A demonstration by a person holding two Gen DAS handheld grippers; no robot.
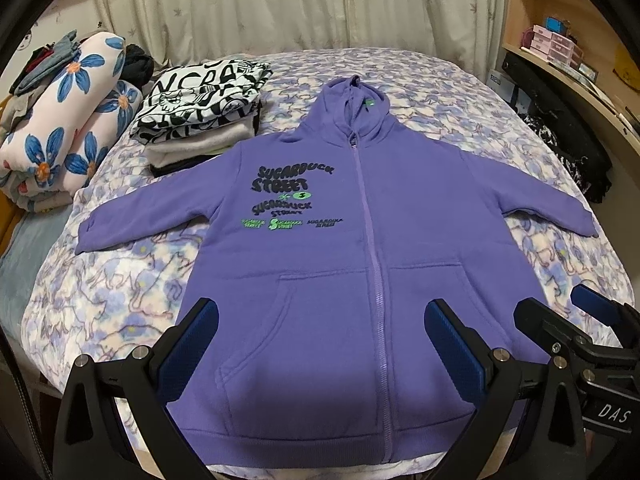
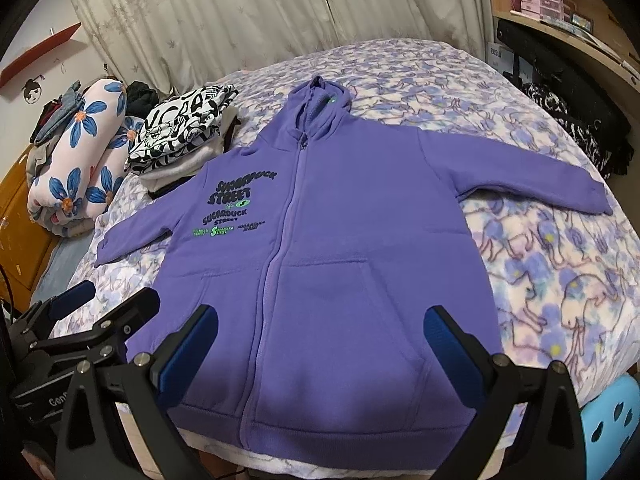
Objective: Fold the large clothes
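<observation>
Purple hoodie [image 1: 360,240] flat, unfolded; folded stack [image 1: 200,120] beside its shoulder; left gripper [image 1: 320,344], right gripper [image 2: 320,344] fingers spread, empty

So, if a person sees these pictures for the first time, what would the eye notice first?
First the purple zip hoodie, spread flat, front up, across the flower-patterned bed, sleeves out to both sides. Next the stack of folded clothes beside its shoulder, topped by a black-and-white print, with a rolled blue-flower blanket further left. Both open grippers, the left hand-held gripper and the right hand-held gripper, hover over the hem.
</observation>
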